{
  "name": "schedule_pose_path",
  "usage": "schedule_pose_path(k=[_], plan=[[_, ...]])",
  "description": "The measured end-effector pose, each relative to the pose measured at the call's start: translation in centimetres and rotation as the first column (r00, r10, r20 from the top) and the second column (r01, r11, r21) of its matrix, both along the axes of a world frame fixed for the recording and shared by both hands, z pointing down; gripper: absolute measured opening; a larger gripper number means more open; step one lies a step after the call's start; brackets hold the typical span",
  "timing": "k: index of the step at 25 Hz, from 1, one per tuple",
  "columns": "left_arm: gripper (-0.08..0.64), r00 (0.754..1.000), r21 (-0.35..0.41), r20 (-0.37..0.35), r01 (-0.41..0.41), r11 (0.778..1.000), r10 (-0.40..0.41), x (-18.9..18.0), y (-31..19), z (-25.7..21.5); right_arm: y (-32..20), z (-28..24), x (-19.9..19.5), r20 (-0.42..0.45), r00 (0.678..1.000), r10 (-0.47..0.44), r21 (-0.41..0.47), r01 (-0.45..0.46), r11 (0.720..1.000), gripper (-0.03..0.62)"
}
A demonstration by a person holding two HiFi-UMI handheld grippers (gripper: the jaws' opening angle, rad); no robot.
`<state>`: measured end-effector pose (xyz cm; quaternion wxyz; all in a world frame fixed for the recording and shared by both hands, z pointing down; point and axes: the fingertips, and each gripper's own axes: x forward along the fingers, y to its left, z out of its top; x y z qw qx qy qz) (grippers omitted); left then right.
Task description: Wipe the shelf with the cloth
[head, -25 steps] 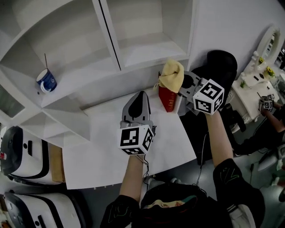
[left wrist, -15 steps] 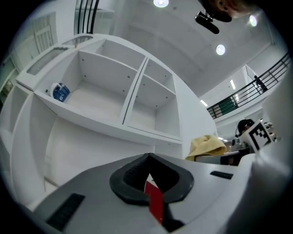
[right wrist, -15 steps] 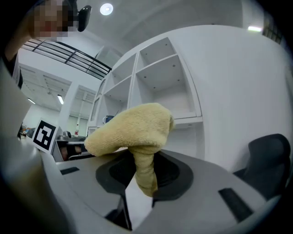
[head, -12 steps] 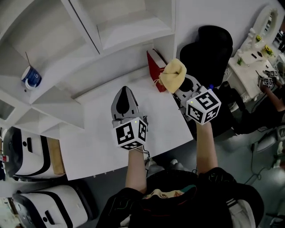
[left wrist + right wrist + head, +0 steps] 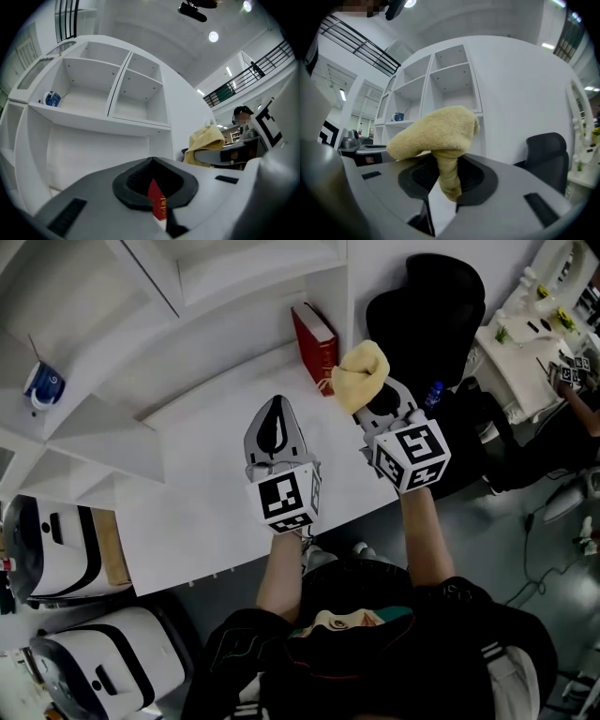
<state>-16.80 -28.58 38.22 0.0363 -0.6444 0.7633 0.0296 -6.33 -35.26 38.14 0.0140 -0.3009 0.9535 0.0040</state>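
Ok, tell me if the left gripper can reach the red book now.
Probably yes: only bare desktop lies between the left gripper and the red book; the right gripper holds its yellow cloth off to the side.

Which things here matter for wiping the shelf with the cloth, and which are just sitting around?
For the job:
- yellow cloth, clamped in the right gripper
- white shelf unit

Lying about:
- red book, standing on the desk
- blue mug on a shelf
- black office chair
- left gripper, shut and holding nothing
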Motion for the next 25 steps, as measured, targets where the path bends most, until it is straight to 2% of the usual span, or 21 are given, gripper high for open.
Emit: schedule_pose_path(k=[8, 13, 25], plan=[[-0.003, 1.0, -0.008, 0.0, -0.003, 1.0, 0.003, 0.8, -0.4, 0.3, 0.3, 0.6, 0.4, -0.01, 1.0, -0.011, 0.002, 0.011, 1.0, 0.106], [-0.003, 1.0, 0.027, -0.001, 0.022, 0.999, -0.022, 0.5, 0.2, -0.3, 0.6, 0.4, 0.5, -0.001, 1.0, -0.021, 0.009, 0.021, 1.0, 0.106], [-0.003, 1.0, -0.011, 0.003, 0.007, 1.0, -0.007, 0.8, 0.7, 0.6, 1.4, 1.5, 0.3, 0.003, 0.999, -0.045, -0.018, 0.045, 0.999, 0.106]])
